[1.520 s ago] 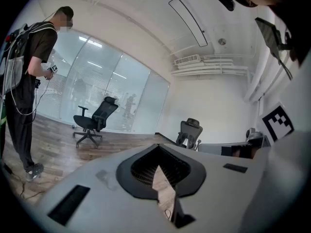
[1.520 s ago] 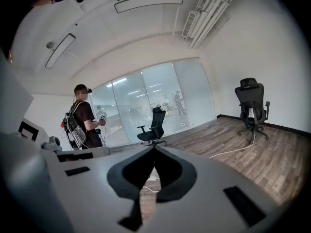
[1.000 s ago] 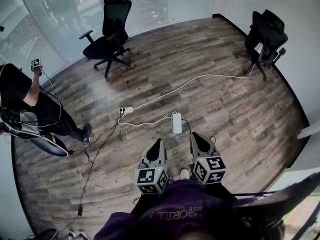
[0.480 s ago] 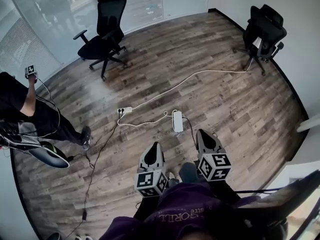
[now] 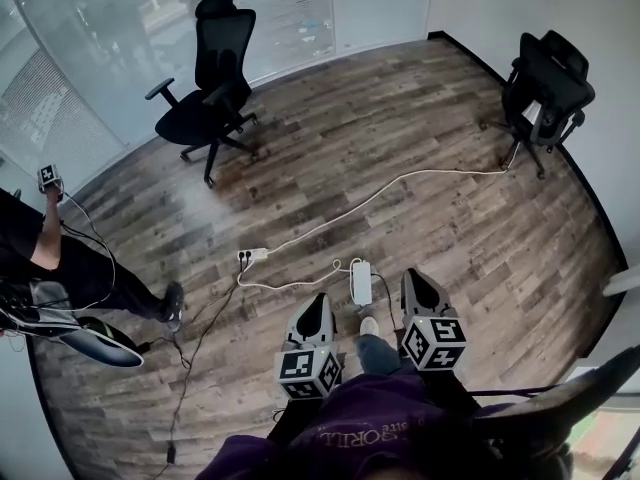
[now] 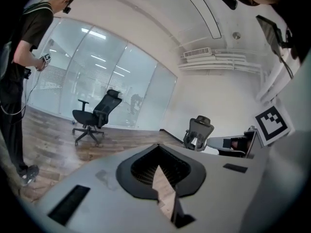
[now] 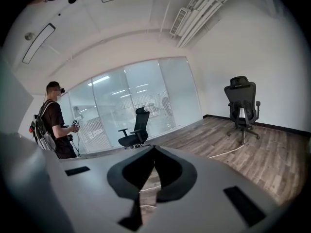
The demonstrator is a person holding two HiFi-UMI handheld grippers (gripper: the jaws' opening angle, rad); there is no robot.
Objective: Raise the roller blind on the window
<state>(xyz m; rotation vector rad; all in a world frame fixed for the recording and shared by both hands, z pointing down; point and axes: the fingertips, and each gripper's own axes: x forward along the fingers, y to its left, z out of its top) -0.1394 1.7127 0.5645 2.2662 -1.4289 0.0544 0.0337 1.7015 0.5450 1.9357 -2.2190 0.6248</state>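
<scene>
No roller blind or its cord shows in any view. In the head view my left gripper (image 5: 318, 299) and right gripper (image 5: 413, 274) are held side by side close to my body, above the wooden floor (image 5: 430, 228), pointing forward. Both are shut with nothing between the jaws. In the left gripper view the left gripper (image 6: 158, 147) has its tips together, and past it lie a glass wall (image 6: 97, 91) and the room. The right gripper (image 7: 154, 148) is likewise closed and empty in the right gripper view.
A black office chair (image 5: 205, 98) stands by the glass wall (image 5: 110, 48), and another chair (image 5: 548, 88) stands at the far right. A white cable (image 5: 400, 183), a power strip (image 5: 252, 256) and a white adapter (image 5: 361, 283) lie on the floor ahead. A person (image 5: 60, 258) stands at left.
The head view has shifted slightly, and my foot has stepped forward between the grippers. Both grippers stay shut and close to my body. The person at left has drifted toward the frame edge.
</scene>
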